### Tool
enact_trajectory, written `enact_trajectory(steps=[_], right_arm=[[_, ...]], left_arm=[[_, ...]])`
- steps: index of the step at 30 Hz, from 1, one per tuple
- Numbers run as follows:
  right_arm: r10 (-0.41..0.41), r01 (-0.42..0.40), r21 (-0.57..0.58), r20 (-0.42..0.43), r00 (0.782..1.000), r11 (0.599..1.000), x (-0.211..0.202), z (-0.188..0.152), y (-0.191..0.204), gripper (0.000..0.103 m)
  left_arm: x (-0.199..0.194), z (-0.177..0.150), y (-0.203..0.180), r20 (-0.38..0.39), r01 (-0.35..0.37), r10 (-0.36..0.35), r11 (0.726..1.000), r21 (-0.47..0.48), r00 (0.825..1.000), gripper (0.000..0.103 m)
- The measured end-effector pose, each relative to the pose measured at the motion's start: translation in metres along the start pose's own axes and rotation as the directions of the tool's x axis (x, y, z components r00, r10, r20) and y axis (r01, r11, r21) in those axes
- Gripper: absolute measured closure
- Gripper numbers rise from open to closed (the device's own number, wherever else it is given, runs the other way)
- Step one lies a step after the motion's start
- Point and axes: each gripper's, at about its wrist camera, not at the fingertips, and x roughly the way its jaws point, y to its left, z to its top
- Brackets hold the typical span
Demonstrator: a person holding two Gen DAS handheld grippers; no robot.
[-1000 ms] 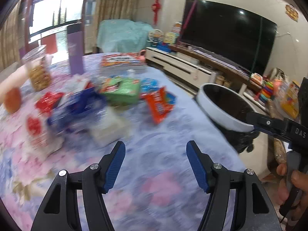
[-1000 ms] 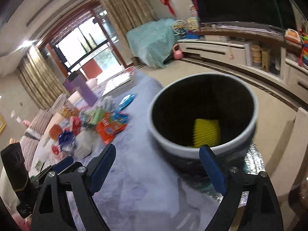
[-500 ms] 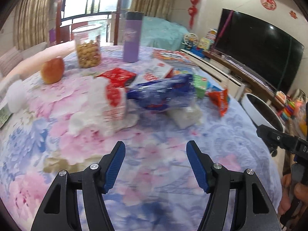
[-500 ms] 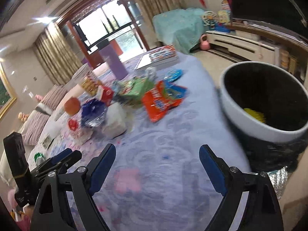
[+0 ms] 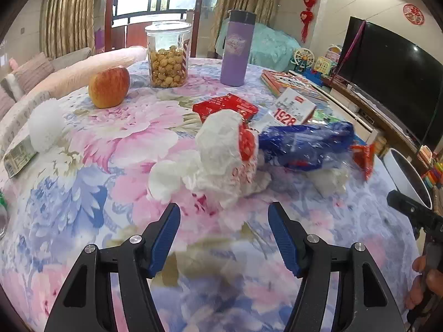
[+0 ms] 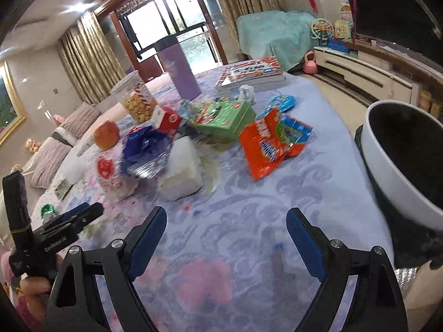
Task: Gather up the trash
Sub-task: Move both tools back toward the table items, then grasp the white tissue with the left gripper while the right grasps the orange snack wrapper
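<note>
Trash lies in a heap mid-table. A crumpled white wrapper with red print [image 5: 221, 155] sits just ahead of my left gripper [image 5: 223, 215], whose jaws stand open and empty above the floral cloth. Behind it lie a blue plastic bag [image 5: 304, 144], a red packet [image 5: 224, 106] and a white box marked 1928 [image 5: 293, 109]. My right gripper [image 6: 226, 222] is open and empty over bare cloth. Ahead of it lie an orange snack bag [image 6: 272, 144], a green packet [image 6: 227, 119], a white lump [image 6: 181, 171] and the blue bag [image 6: 145, 150]. The white bin [image 6: 398, 171] stands at the right table edge.
An apple [image 5: 109, 87], a jar of snacks [image 5: 168, 55], a purple tumbler [image 5: 236, 48], a white fluffy ball [image 5: 45, 126] and books [image 6: 252, 72] stand toward the far side. A TV [image 5: 393, 77] and low cabinet [image 6: 357, 72] are beyond the table's right edge.
Both views have swung from the bin toward the trash heap. The white wrapper now lies close before my left gripper; the bin has slid to the right edge of the right view. Jaws unchanged.
</note>
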Motion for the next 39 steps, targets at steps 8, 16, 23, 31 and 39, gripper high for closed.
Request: enact_trajectory(steps=[8, 16, 23, 31, 39], right_arm=[[-0.060, 0.060, 0.034, 0.003, 0.998, 0.998, 0.030, 0.031, -0.027, 0.014], [-0.062, 0.063, 0.053, -0.031, 0.998, 0.997, 0.059, 0.046, -0.040, 0.048], [-0.048, 0.049, 0.040, -0.015, 0.999, 0.998, 0.046, 0.038, -0.038, 0.102], [-0.031, 0.030, 0.056, 0.006, 1.000, 0.998, 0.019, 0.022, -0.041, 0.102], [-0.011, 0.009, 0.070, 0.032, 0.999, 0.997, -0.017, 0.006, -0.046, 0.102]], left_arm=[[0.036, 0.030, 0.004, -0.001, 0.004, -0.004, 1.000, -0.012, 1.000, 0.032], [0.074, 0.038, 0.005, -0.058, 0.069, -0.070, 0.997, -0.016, 0.996, 0.072], [0.056, 0.034, 0.001, 0.003, 0.058, -0.058, 0.998, 0.034, 0.998, 0.077], [0.016, 0.017, 0.003, 0.044, 0.069, -0.070, 0.997, 0.030, 0.997, 0.078], [-0.019, 0.009, -0.010, 0.093, 0.119, -0.124, 0.991, 0.058, 0.988, 0.078]])
